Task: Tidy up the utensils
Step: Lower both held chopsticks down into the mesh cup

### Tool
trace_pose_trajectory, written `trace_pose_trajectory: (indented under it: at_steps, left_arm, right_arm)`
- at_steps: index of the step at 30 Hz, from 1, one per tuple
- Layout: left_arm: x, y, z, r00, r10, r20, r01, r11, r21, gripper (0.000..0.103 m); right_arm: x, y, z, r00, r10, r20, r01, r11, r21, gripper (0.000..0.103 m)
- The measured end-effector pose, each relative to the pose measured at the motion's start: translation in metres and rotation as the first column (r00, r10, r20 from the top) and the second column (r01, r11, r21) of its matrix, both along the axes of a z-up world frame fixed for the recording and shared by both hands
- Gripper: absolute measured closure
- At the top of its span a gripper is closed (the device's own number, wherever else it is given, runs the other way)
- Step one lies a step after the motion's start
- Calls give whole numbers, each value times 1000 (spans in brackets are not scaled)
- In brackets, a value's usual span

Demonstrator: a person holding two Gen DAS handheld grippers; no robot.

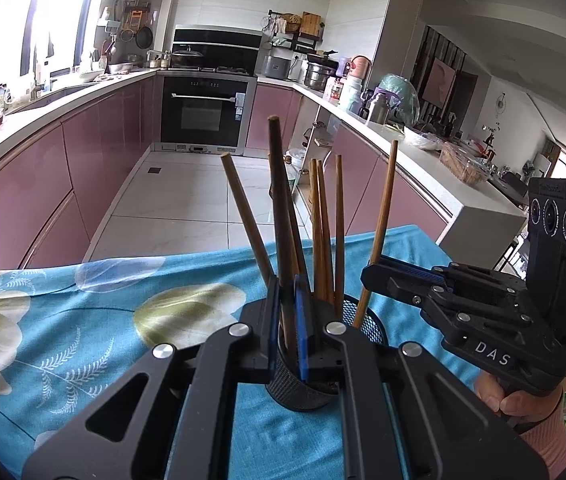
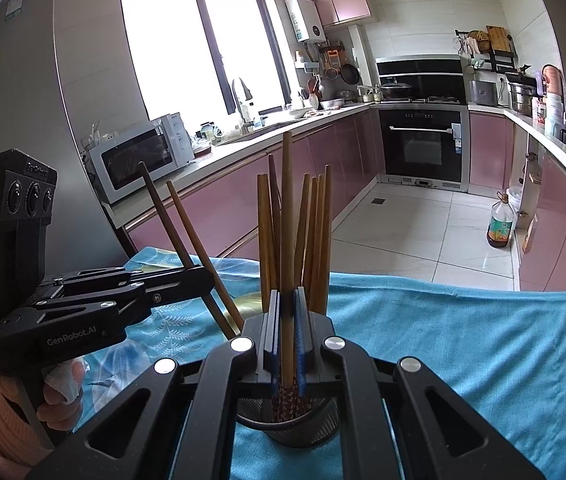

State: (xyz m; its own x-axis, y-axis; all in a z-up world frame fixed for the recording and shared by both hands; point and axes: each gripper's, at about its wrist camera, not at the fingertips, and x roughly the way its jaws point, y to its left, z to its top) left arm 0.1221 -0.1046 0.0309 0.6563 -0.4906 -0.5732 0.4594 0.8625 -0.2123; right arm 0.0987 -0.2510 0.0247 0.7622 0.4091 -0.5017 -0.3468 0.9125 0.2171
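Left tool (image 1: 286, 304) clenched on dark chopstick (image 1: 279, 200) standing in black mesh cup (image 1: 303, 394). Right tool (image 2: 288, 312) clenched on light chopstick (image 2: 287, 216) in same cup, on blue flowered cloth (image 1: 83, 320) over table.

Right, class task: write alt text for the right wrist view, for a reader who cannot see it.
The right tongs are shut on one light wooden chopstick standing in a round black mesh holder with other wooden chopsticks, on a blue floral tablecloth. The left tongs grip a dark wooden chopstick at the left; a kitchen with pink cabinets lies behind.
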Motion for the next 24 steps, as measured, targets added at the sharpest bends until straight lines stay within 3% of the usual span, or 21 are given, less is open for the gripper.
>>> trace_pose_trajectory:
  at_steps: [24]
  left_arm:
    - [20,-7,-7,1000,14,-12,-14,1000,12,94]
  right_arm:
    - [17,-3,-2,1000,-13,-25,13,1000,3,96]
